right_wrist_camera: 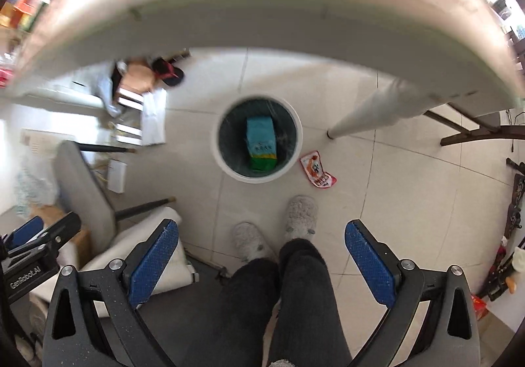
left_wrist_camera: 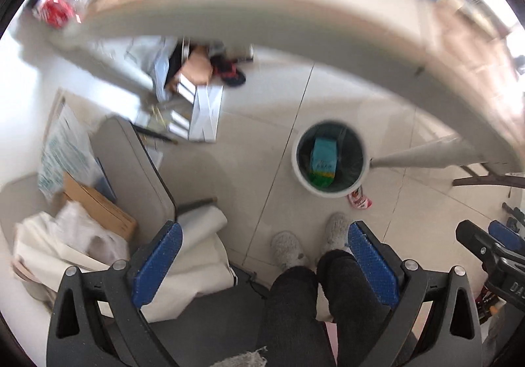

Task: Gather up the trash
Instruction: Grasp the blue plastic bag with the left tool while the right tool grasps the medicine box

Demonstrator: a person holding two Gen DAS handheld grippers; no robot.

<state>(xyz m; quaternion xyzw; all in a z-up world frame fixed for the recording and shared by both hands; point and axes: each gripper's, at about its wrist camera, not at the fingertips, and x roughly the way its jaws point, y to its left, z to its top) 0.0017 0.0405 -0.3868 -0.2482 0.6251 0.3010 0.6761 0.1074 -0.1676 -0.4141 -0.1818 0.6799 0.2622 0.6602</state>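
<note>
A white round bin (left_wrist_camera: 300,175) (right_wrist_camera: 220,153) with a dark liner stands on the tiled floor under the table edge. A teal and green carton (left_wrist_camera: 323,162) (right_wrist_camera: 261,144) lies inside it. A red and white snack wrapper (left_wrist_camera: 360,200) (right_wrist_camera: 317,169) lies on the floor just right of the bin. My left gripper (left_wrist_camera: 264,232) is open and empty, held high above the floor, pointing down. My right gripper (right_wrist_camera: 261,231) is open and empty too, above the person's legs. Each gripper shows at the edge of the other's view.
The white table's edge (left_wrist_camera: 262,19) (right_wrist_camera: 262,22) arcs across the top, with a leg (right_wrist_camera: 370,111) right of the bin. A grey chair (left_wrist_camera: 131,167) with bags and cardboard stands at left. Boxes and papers (left_wrist_camera: 197,98) lie on the floor. The person's slippered feet (right_wrist_camera: 300,213) stand below the bin.
</note>
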